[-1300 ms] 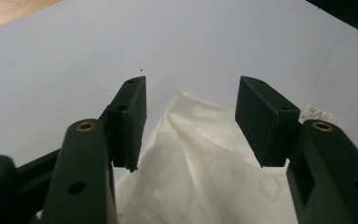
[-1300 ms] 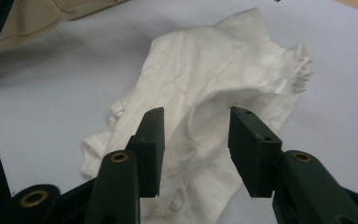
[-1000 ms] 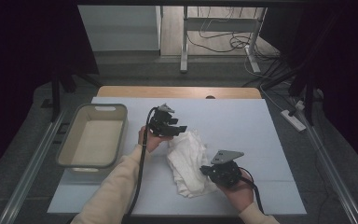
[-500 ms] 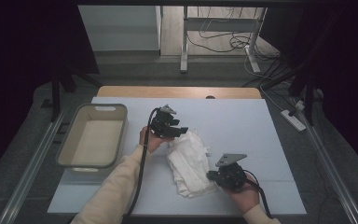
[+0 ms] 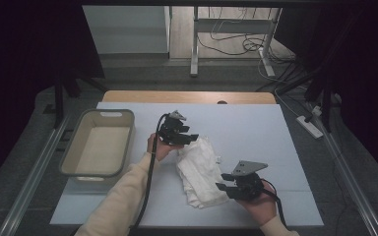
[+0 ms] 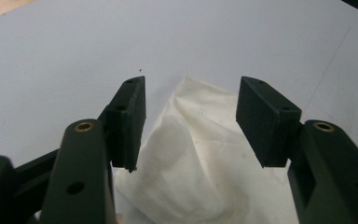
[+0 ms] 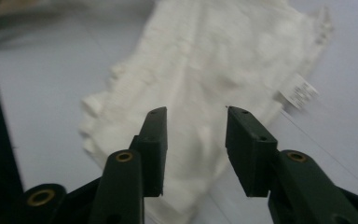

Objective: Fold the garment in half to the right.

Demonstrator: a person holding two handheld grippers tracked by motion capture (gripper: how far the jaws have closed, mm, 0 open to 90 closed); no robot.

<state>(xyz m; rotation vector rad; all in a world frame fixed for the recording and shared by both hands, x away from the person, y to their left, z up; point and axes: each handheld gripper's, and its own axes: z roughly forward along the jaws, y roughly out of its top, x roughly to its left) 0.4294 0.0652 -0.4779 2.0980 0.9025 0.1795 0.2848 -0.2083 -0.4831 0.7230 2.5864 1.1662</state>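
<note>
The high view is looking forward and down over the tabletop [image 5: 256, 123]; both gripper views are facing, close-up, the same white cloth [image 5: 200, 169].

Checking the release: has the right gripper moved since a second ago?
Yes. The right gripper slid slightly rightward off the white cloth, toward the table's near edge, jaws just opening.

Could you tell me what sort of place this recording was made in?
Probably a lab recording station: a table under a white sheet inside a dark frame, loose cables on the floor behind, and a power strip beside it.
</note>
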